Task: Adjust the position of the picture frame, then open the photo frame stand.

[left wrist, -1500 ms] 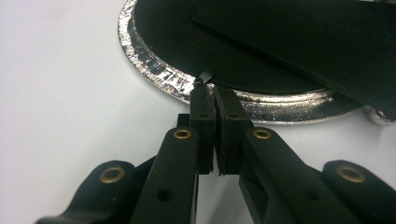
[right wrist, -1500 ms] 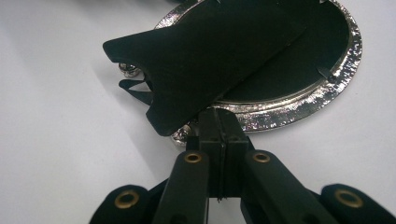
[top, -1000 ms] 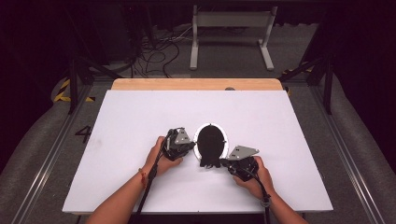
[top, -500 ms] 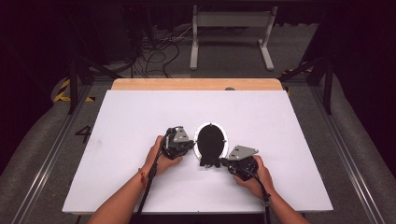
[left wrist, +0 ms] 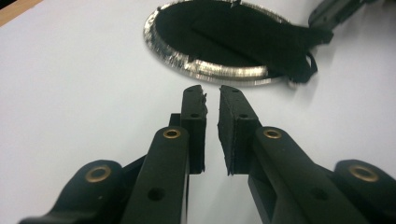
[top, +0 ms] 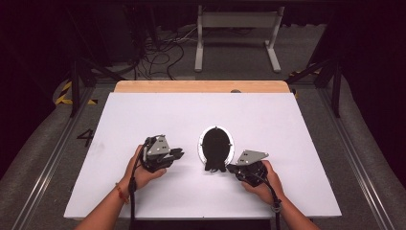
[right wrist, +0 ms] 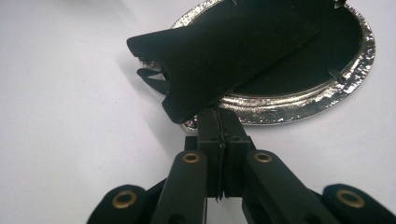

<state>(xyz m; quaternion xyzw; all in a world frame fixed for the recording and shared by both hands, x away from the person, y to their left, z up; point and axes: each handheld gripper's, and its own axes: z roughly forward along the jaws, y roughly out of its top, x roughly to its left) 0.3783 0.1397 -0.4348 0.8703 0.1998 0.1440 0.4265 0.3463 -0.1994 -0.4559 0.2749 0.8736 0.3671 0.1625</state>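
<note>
An oval picture frame [top: 216, 143] with a silver rim [left wrist: 210, 72] lies face down near the middle of the white table [top: 143, 115]. Its black back carries a black stand flap [right wrist: 224, 51], raised at the near end. My left gripper [left wrist: 211, 91] sits a short way left of the frame [top: 179, 153]. Its jaws have just been opening, leaving a narrow gap with nothing between them. My right gripper [right wrist: 218, 112] is shut, its tips at the frame's near rim under the flap [top: 230, 168]. Whether it pinches anything there is hidden.
The white table top ends in a wooden strip [top: 201, 86] at the far edge. Beyond it are floor cables [top: 158, 52] and a white stand [top: 237, 28]. Bare white surface lies on all sides of the frame.
My left gripper has drawn back leftward from the frame's rim, and its jaws have parted slightly. The right gripper and the frame have stayed in place.
</note>
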